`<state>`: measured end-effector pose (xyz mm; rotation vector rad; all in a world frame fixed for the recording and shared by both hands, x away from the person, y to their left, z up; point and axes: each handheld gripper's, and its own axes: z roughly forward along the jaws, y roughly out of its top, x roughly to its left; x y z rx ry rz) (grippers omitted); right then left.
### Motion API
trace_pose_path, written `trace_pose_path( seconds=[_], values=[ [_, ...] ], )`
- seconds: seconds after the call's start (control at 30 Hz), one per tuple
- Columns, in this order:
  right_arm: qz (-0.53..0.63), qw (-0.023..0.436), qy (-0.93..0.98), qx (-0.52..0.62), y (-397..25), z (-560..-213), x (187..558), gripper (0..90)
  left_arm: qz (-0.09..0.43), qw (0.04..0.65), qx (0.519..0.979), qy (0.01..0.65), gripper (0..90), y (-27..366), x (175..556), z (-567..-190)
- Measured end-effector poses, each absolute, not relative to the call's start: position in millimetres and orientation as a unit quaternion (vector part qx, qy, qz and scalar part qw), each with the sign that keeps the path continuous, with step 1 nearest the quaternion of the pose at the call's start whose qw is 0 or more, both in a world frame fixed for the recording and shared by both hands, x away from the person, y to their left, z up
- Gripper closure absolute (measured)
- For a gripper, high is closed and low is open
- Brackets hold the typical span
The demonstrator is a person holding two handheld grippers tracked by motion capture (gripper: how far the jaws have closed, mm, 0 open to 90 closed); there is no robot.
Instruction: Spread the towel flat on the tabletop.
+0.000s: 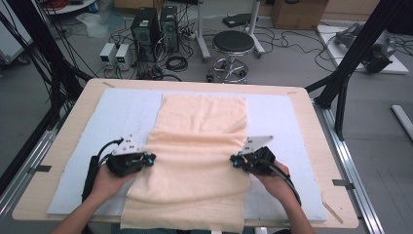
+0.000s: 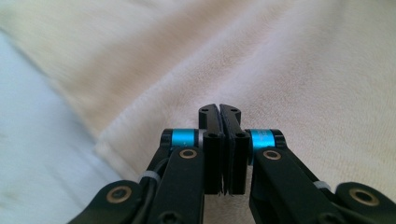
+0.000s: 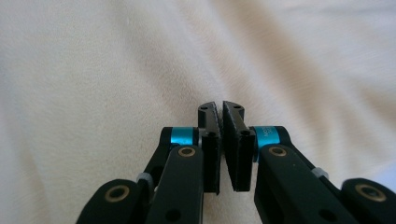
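Forearms are coming in from the near edge, left gripper [image 1: 146, 159] and right gripper [image 1: 237, 160] each sitting at a side edge of the towel [image 1: 202, 126], jaws pressed together. Towel's long axis is running near-to-far, both hands equally close.

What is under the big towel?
The towel lies on a pale blue mat, which rests on the wooden table. The mat's middle is covered, so anything there is hidden.
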<state>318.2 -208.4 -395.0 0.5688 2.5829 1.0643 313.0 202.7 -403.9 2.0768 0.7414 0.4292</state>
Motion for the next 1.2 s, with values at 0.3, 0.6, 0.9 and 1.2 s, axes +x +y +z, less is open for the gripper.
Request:
trace_pose_path(
  seconds=[0.3,0.6,0.9,1.2],
  values=[
    [0.391,0.155,0.871,0.255,-213,-392,362,63.4,0.183,0.429,0.810,0.356,70.7,209,357,-409],
    [0.409,0.104,0.886,0.192,-211,-402,309,56.7,0.147,0.439,0.846,0.266,57.0,213,300,-413],
    [0.365,0.067,0.913,0.169,-210,-437,285,61.1,0.087,0.400,0.883,0.229,56.4,219,277,-440],
    [0.383,0.041,0.906,0.174,-212,-439,288,85.0,0.107,0.391,0.885,0.230,85.4,213,269,-438]
  ],
)
